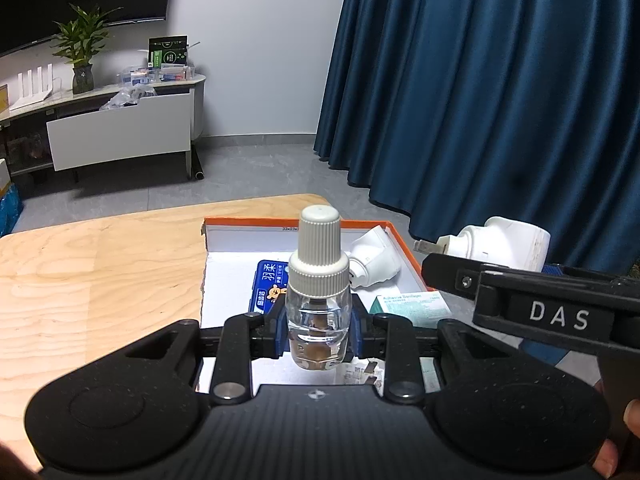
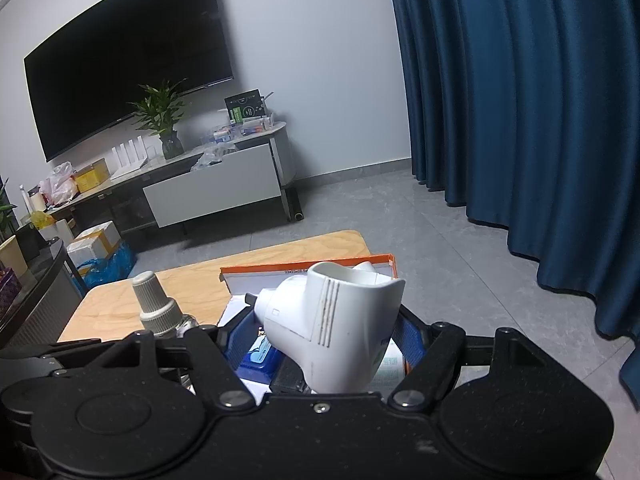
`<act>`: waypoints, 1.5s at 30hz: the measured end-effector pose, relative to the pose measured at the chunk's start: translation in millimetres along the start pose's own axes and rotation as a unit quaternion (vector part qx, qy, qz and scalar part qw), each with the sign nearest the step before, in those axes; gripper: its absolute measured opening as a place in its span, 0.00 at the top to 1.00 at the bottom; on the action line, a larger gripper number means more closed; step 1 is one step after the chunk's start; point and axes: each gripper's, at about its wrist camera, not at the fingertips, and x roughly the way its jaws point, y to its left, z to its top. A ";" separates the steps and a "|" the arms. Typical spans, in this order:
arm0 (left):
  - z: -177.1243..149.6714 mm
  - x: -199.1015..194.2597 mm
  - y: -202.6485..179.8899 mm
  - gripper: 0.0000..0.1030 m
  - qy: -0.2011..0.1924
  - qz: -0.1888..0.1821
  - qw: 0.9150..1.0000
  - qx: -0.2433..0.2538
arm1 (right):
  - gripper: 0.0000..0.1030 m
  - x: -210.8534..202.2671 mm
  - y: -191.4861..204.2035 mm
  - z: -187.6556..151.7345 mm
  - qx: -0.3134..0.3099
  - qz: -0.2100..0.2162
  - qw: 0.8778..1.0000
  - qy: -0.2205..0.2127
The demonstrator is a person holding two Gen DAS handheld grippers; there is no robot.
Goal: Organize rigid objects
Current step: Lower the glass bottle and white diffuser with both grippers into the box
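1. We work over the wooden table (image 1: 100,272), where the orange-rimmed box (image 1: 296,223) sits near the far edge as the collecting place.
2. Inside it lie a white plug-in device (image 1: 376,260), a blue packet (image 1: 269,284) and a teal carton (image 1: 412,306), laid flat (probably to leave room).
3. Our right gripper (image 2: 326,344) stands wide yet clamps a white plug-in heater (image 2: 336,328), carried above the box, we judge for dropping in.
4. Our left gripper (image 1: 319,330) is closed on the small clear bottle (image 1: 319,280), held upright above the box's near side, so its liquid stays level.
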 end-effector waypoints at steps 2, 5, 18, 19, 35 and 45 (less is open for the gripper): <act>1.2 1.9 -0.1 0.71 0.001 -0.001 1.000 0.000 | 0.17 1.2 -0.8 1.1 0.000 -0.002 1.000 0.000; 1.7 3.2 -0.2 0.71 0.001 -0.004 1.000 -0.002 | 0.17 6.5 -0.5 4.8 0.002 -0.004 1.000 0.002; 9.4 13.5 3.2 0.71 0.005 -0.003 1.000 -0.005 | 0.17 23.8 -3.3 10.0 0.004 -0.004 1.000 0.009; 10.3 14.3 3.4 0.71 0.005 -0.002 1.000 -0.005 | 0.17 25.1 -3.4 10.6 0.004 -0.003 1.000 0.009; 18.8 28.3 12.3 0.71 0.006 0.002 1.000 -0.011 | 0.17 45.3 -6.6 15.4 0.010 -0.006 1.000 0.023; 22.6 36.2 13.8 0.71 0.005 0.001 1.000 -0.009 | 0.17 56.0 -13.2 18.9 0.012 -0.003 1.000 0.029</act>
